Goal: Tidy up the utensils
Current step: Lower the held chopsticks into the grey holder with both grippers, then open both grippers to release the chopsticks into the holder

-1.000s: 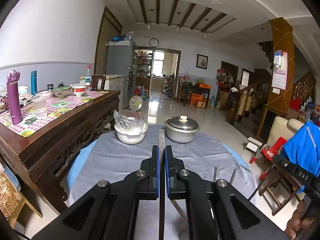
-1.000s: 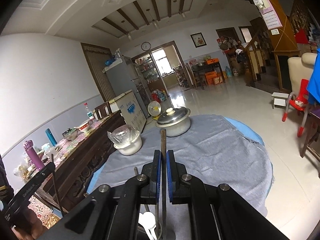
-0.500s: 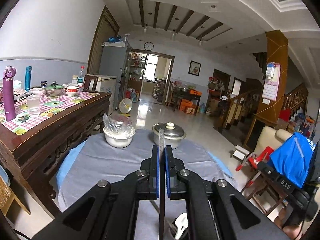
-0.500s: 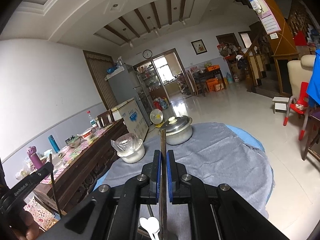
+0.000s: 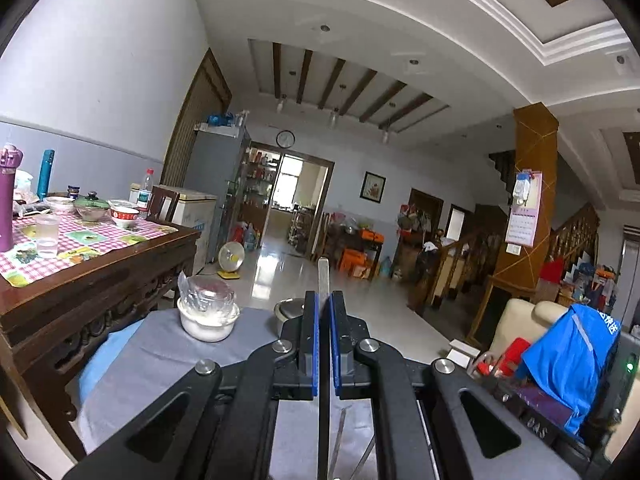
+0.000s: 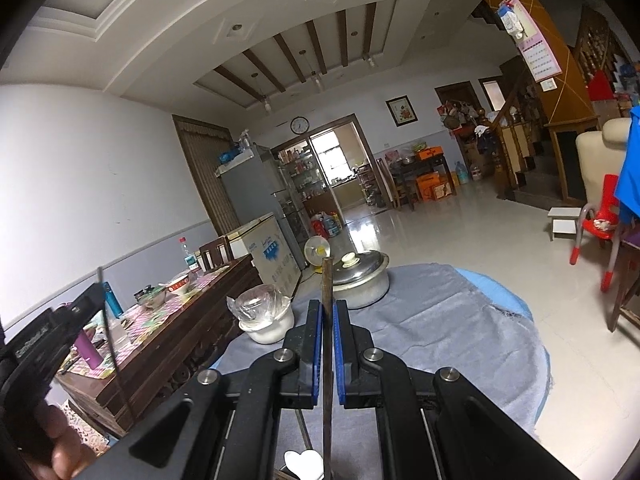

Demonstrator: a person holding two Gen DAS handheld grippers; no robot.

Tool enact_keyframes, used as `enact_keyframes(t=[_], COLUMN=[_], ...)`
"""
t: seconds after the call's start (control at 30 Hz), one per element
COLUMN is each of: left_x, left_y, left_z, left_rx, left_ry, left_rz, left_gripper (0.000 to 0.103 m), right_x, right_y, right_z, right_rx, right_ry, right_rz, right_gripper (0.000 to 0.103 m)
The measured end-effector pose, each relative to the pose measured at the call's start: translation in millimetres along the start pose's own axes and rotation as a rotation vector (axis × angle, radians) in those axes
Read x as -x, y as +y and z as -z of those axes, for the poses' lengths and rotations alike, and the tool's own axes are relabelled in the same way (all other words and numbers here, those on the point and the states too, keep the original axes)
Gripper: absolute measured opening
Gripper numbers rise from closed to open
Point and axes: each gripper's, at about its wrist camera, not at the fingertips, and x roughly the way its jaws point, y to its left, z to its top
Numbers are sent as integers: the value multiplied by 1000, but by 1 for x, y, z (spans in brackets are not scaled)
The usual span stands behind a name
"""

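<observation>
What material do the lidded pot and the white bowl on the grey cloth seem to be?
The lidded pot looks like dull, brushed metal, probably aluminium: grey with a soft sheen and a pale knob. The white bowl looks like glazed ceramic or enamel, hard to tell; crinkled clear plastic film covers it.

A flat, silvery metal utensil handle (image 5: 323, 280) stands upright between the blue pads of the left tongs (image 5: 324, 304), pinched edge-on, its squared top rising clear above the fingertips; its lower end is hidden. A darker, thin metal utensil handle (image 6: 327, 280) stands upright in the right tongs (image 6: 328, 312), clamped the same way, its blunt tip well above the pads. Below the right tongs a white spoon (image 6: 303, 462) lies low at the frame's bottom edge, only its pale bowl showing. Slim metal utensil stems (image 5: 339, 436) lean on the grey-clothed counter (image 5: 160, 356) below the left tongs.
</observation>
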Motion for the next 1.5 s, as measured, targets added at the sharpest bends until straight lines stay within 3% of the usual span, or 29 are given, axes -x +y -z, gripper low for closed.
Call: enact_keyframes(t=[0.4,0.63,1.0,1.5], left_x=[-40,-42,-47,-52], left_y=[7,3,5,6], left_z=[50,69,87,93], left_rx=[65,5,-29,-28], left_ry=[-45,-82,-49,7], left_rz=[1,-59,-120,-145], left_gripper=[5,5,5,5], right_x=[-10,-14,-14,-23], right_y=[-10,-8,-3,8], right_z=[15,24,29,41], right_rx=[-23,-29,-14,12], right_ry=[38,50,72,120], right_rz=[-14,-19,-23,-24], right_gripper=[6,6,6,6])
